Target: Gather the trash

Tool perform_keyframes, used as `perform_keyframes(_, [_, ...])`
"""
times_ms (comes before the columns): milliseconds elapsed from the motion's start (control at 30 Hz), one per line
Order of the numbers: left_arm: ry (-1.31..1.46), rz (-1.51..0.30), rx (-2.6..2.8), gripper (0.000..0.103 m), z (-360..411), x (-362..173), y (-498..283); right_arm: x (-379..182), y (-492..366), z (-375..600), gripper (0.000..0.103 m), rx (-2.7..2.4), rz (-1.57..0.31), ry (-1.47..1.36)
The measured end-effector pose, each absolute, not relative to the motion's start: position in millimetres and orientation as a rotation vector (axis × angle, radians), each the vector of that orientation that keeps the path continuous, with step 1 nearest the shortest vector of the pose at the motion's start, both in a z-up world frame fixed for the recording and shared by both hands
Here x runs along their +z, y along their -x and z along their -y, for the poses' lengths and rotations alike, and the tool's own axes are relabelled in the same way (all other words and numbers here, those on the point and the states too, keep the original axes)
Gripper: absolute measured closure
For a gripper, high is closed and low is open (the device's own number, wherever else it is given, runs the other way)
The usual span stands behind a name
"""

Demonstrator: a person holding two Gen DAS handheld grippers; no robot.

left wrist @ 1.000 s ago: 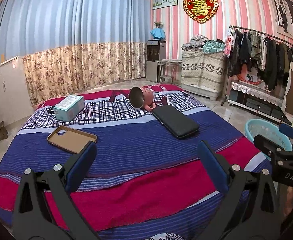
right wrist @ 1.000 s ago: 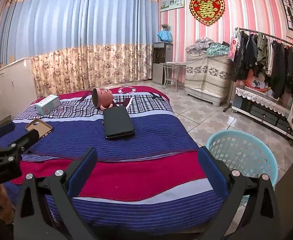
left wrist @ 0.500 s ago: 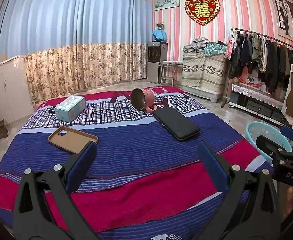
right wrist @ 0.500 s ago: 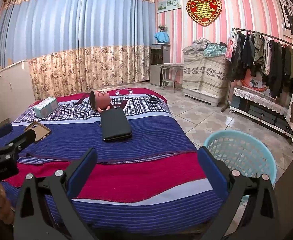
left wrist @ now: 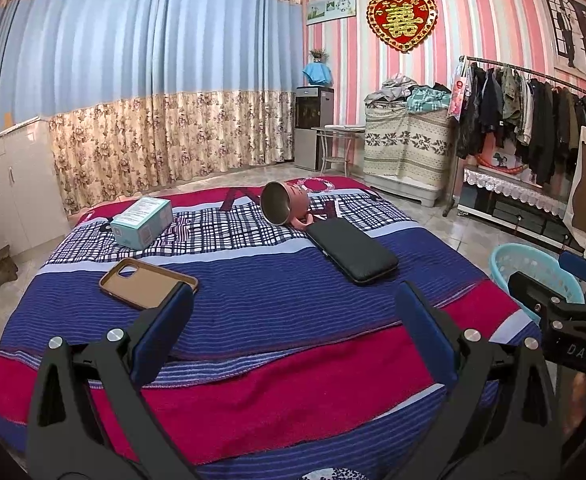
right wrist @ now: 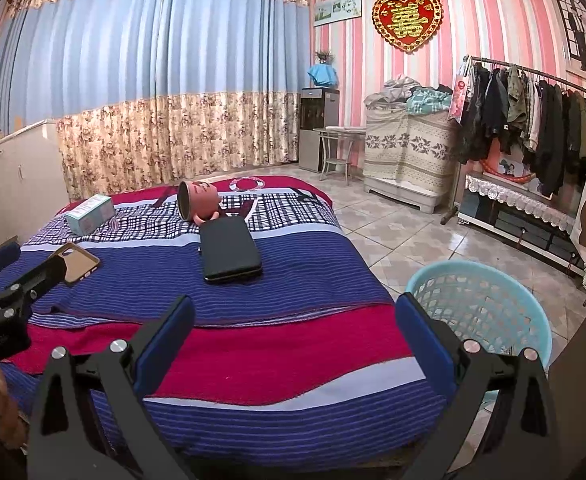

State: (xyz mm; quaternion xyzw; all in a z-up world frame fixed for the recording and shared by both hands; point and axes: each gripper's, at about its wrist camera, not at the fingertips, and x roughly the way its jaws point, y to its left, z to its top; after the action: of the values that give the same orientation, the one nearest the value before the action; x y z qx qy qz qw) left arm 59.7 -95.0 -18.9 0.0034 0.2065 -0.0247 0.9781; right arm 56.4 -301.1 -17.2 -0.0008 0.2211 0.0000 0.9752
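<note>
Here both grippers hang over the near edge of the bed (left wrist: 277, 312), jaws spread wide and holding nothing: the left gripper (left wrist: 293, 332) and the right gripper (right wrist: 293, 336) each frame only striped blanket between their blue pads. 4 loose things lie ahead on the bed, and which of them counts as trash is a judgement; the pictures do not settle it. The tan phone case (left wrist: 148, 282), lying open side up, sits just beyond the left gripper's left finger (left wrist: 161, 336), its long axis running across that gripper's view from upper left to lower right, so the left hand looks the nearer one for it. The black wallet-like case (left wrist: 351, 249) lies further out toward the middle, long axis pointing away and to the left in the left view, almost straight away in the right view, and its far end touches or nearly touches the tipped pink mug (left wrist: 285, 202), whose mouth faces the cameras. The teal box (left wrist: 143, 222) rests at the far left on the plaid band. The light-blue mesh basket (right wrist: 479, 312) stands on the floor just right of the bed, close beside the right gripper, a likely place for what is collected. Readable writing: "DAS" on the right gripper's body as seen from the left view, and a gold double-happiness character on the red heart (left wrist: 402, 20) on the wall; the box print is too small to read.
</note>
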Motion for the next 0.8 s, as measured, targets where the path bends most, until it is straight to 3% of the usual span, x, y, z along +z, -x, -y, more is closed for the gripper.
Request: perform_keyframes(800, [-0.011,-0.417,-0.050,0.005,95.7,-19.2,-59.6,-18.9,-56.9,300.2,0.005,0.000,-0.445,0.003])
